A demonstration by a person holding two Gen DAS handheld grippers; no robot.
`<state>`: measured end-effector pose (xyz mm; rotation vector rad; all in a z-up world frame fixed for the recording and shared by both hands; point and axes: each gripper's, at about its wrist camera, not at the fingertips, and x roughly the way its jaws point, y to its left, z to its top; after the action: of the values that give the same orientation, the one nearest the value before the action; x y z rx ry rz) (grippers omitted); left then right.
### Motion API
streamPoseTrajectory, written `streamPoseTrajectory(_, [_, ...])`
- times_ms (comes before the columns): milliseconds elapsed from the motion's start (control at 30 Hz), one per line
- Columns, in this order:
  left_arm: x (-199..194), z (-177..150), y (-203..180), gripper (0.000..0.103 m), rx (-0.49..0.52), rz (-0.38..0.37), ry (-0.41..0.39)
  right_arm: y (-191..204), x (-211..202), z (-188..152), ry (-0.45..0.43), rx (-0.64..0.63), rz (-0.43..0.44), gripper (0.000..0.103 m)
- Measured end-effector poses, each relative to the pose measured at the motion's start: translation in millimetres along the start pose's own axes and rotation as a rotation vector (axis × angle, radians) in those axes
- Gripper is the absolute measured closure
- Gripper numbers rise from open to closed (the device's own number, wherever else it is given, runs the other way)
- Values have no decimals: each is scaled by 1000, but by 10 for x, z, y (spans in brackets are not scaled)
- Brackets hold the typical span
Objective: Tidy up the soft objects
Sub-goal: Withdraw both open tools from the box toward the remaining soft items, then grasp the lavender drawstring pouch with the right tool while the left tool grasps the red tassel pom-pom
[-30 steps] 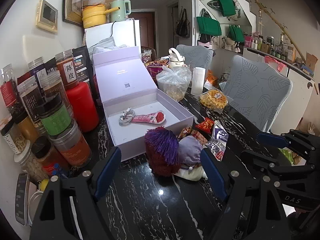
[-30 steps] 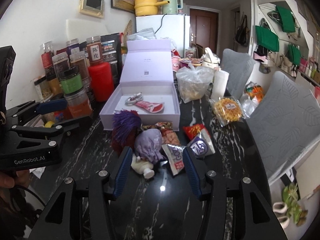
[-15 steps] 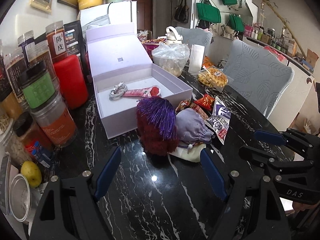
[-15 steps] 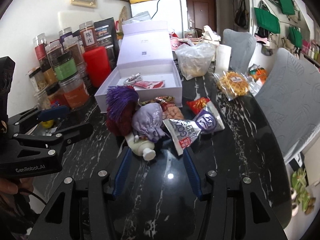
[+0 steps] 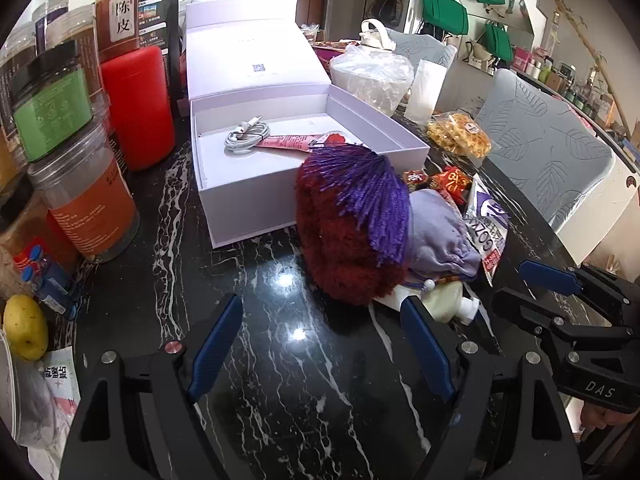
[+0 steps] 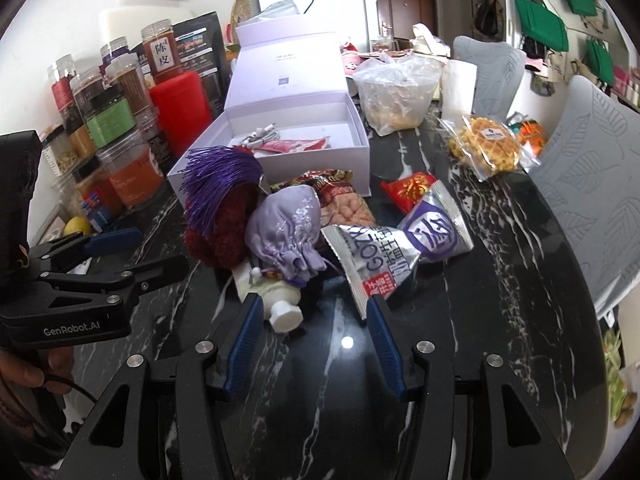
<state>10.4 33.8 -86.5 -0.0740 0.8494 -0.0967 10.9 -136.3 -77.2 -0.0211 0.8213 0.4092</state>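
Note:
A fuzzy dark red ball with purple tassel threads lies on the black marble table in front of an open white box. A lilac drawstring pouch leans against it, over a cream soft bottle with a white cap. My left gripper is open, just short of the red ball, nothing between its fingers. My right gripper has its jaws opening; the bottle's cap sits at its left fingertip, untouched by the pads.
Snack packets lie right of the pouch, a waffle bag and a plastic bag behind. Jars and a red canister crowd the left edge. A cable and a red sachet lie in the box. Grey chairs stand at right.
Both grippers have come down and closer to the pile of soft things, which looks larger in both views. The right gripper's fingers stand a little wider apart.

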Motion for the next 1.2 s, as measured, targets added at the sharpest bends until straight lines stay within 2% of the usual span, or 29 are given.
streamPoseTrajectory(367, [147,127,155,21,-50,-12,2,47,413,220,41,-38,43,45])
streamPoseTrajectory(733, [184,223,172,22,-45,-33,-11,159,585,349,20,-111,9,45])
streamPoseTrajectory(867, [200,238,155,21,-44,-46,-8,152,551,340,9,-119,4,67])
streamPoseTrajectory(1033, [216,249,114,21,-31,-46,-9,44,396,365,-20,-63,43,70])
streamPoseTrajectory(1200, [233,255,83,21,-38,-76,-12,-45,186,389,-64,-35,22,70])
